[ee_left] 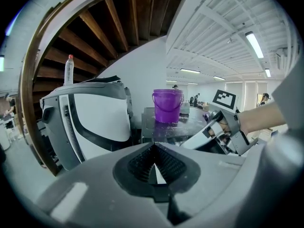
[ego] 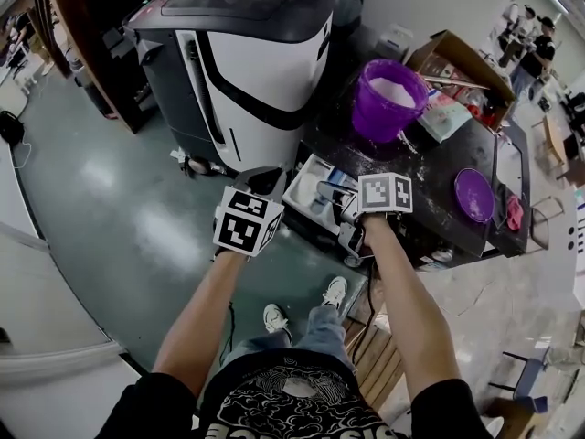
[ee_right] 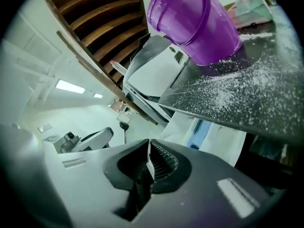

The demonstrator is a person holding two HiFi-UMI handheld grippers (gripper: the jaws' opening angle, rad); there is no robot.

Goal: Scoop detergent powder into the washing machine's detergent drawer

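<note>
- The white-and-black washing machine (ego: 251, 58) fills the head view's 12 o'clock. Only the left gripper view shows a bottle (ee_left: 69, 69) standing upright on its top.
- The dark table (ego: 437, 176) lies at 2 o'clock. Only the right gripper view makes plain the white powder (ee_right: 232, 87) scattered over it.
- The purple bucket (ego: 391, 99) stands on the table's far end. The powder inside it shows only from the head.
- The detergent drawer (ego: 315, 188) sits pulled out near centre, by the table's edge.
- The left gripper (ee_left: 154, 167), at the drawer's 8 o'clock, has its jaws pressed together and empty.
- The right gripper (ee_right: 148, 167), at the drawer's 4 o'clock, is likewise closed on nothing.
- A purple lid (ego: 474, 195) lies flat on the table at 3 o'clock, seen in the head view alone.
</note>
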